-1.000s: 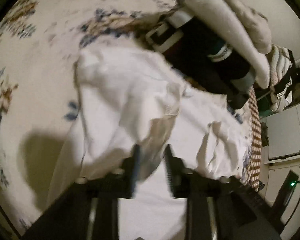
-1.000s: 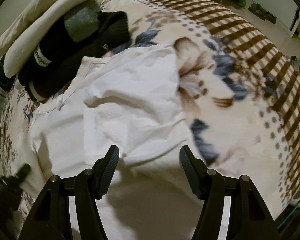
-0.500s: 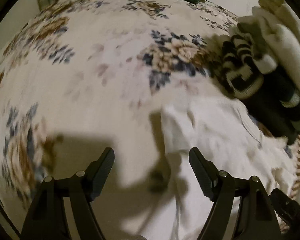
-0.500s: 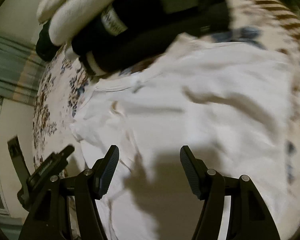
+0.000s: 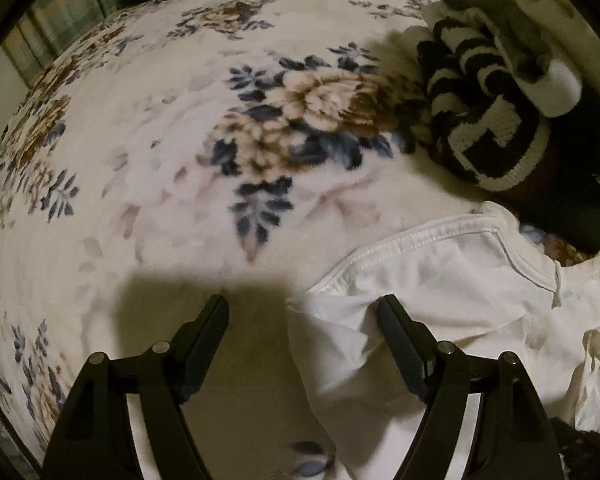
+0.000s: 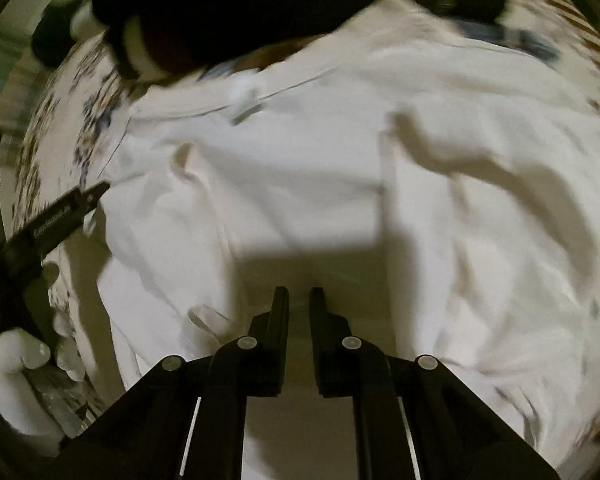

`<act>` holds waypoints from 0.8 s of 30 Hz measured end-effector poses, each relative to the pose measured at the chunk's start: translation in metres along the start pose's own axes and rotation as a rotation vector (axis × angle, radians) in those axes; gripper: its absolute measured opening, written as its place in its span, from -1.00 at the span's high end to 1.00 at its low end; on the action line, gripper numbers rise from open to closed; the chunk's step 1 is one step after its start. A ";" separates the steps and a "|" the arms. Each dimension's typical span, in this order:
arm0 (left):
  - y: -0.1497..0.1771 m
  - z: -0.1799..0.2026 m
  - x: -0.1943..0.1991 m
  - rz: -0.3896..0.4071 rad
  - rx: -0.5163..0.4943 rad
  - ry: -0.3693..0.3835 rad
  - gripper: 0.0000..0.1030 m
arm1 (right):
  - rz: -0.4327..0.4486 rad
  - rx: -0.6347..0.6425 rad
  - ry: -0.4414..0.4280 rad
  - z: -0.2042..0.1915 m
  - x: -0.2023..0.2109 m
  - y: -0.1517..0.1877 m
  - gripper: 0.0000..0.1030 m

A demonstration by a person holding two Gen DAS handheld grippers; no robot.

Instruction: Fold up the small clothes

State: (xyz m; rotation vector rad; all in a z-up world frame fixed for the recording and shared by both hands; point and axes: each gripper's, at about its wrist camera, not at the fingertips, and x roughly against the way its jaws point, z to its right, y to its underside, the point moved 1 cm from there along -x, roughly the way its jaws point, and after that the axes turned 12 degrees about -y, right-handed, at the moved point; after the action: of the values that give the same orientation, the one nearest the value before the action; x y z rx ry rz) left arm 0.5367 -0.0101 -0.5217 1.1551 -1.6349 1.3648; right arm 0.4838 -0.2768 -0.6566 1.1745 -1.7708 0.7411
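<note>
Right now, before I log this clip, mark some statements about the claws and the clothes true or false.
1. The left claw is open. True.
2. The right claw gapes wide. False: its jaws are nearly closed over the white garment; whether they pinch cloth cannot be told.
3. The garment lies on a floral blanket. True.
4. The black-and-white striped knit lies on top of the white garment. False: it sits beyond it in the clothes pile.
</note>
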 end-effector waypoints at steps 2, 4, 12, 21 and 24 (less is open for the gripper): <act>0.005 -0.001 0.005 0.010 -0.007 0.001 -0.47 | 0.048 -0.037 -0.063 -0.006 0.013 0.000 0.37; 0.006 0.002 0.007 0.015 -0.016 -0.003 -0.47 | 0.080 -0.029 -0.109 -0.022 0.013 -0.004 0.00; 0.005 0.009 -0.002 0.013 -0.061 -0.003 -0.47 | -0.056 0.138 0.142 -0.040 -0.031 0.026 -0.03; 0.011 0.005 0.035 0.042 -0.062 0.027 -0.47 | 0.003 -0.040 0.049 0.001 0.022 0.047 -0.03; 0.026 0.012 0.063 0.059 -0.067 0.046 -0.47 | 0.101 -0.124 -0.002 0.025 0.062 0.047 -0.03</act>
State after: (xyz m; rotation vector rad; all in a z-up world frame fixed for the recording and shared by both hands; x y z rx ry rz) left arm 0.4902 -0.0331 -0.4753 1.0368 -1.6802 1.3528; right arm 0.4203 -0.3053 -0.6134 1.0102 -1.8608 0.6780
